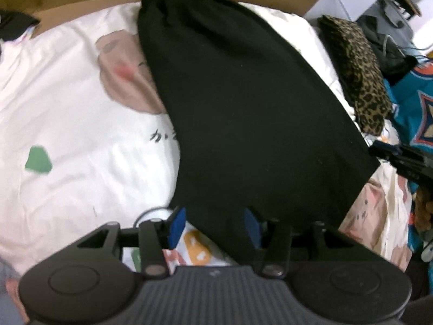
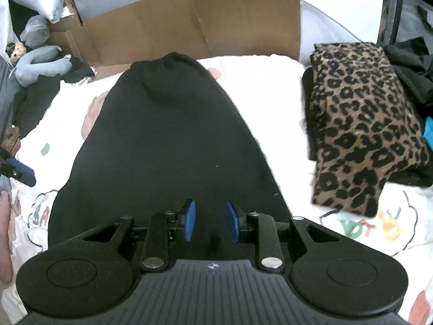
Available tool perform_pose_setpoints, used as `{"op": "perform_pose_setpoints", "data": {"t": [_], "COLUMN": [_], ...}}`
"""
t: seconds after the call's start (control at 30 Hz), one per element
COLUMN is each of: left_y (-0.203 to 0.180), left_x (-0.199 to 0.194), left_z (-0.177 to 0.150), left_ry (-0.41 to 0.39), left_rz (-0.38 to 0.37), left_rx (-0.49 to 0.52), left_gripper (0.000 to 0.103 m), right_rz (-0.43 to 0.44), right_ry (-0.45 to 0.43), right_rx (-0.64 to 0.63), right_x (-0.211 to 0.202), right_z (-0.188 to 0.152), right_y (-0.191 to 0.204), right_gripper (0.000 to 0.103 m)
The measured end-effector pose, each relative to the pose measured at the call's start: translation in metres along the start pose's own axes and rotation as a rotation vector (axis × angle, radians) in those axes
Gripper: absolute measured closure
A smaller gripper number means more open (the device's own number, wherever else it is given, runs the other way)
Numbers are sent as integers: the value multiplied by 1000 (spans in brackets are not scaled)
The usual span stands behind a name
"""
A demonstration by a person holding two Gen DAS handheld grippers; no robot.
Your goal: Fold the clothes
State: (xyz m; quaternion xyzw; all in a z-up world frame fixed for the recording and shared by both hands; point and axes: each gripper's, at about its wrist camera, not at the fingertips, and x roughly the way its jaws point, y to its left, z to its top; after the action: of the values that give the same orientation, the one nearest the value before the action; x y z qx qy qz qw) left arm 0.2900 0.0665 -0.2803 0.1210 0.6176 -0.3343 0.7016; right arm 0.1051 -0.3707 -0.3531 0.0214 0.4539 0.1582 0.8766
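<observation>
Left tongs (image 1: 213, 227) gape empty over the near hem of the soft black knit garment (image 1: 243, 113); right tongs (image 2: 209, 223), half-open, grip nothing. It lies mid-frame on the white printed bedsheet (image 1: 67, 108): light, limp, best pinched at corners.

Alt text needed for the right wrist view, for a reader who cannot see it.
A black garment lies spread on a white printed bedsheet, with the right gripper above its near edge, jaws apart and pads not touching cloth. A folded leopard-print garment lies to the right; a cardboard box stands behind.
</observation>
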Motion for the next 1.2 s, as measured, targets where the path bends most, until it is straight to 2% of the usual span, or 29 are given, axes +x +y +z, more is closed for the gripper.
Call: {"op": "perform_pose_setpoints", "data": {"t": [0.17,0.27,0.33,0.57,0.63,0.73,0.87,0.97,1.03,1.2], "left_y": [-2,1,2,-32,-25,-27,-64,-103,-102,-95], "left_x": [-18,-29,-31,-15,-18,-7,30,73,81,98], "left_z": [-8,-17,-25,-54,-69,-85,-100,-89,-98,-110], "left_ry": [-23,-56,-65,-59,-55,-47,-18,-8,-10,-26], "left_rz": [63,98,101,89,82,40,-6,-13,-35,-40], "left_rx": [-68,-91,-124,-215,-258,-298,-324,-360,-412,-459], "left_gripper": [50,46,46,46,46,46,46,47,47,47], "right_rz": [-10,-19,-28,-39,-38,-19,55,110,145,173], "right_ry": [-17,-20,-19,-7,3,21,44,72,91,136], "right_rx": [-8,0,3,-20,-32,-35,-10,15,32,18], "right_x": [-16,-26,-32,-45,-48,-51,-44,-27,-14,16], "right_z": [1,-2,-5,-14,-16,-18,-22,-29,-33,-39], "right_y": [-29,-49,-62,-99,-109,-123,-133,-129,-126,-117], "right_gripper": [70,71,70,71,71,71,71,70,70,71]}}
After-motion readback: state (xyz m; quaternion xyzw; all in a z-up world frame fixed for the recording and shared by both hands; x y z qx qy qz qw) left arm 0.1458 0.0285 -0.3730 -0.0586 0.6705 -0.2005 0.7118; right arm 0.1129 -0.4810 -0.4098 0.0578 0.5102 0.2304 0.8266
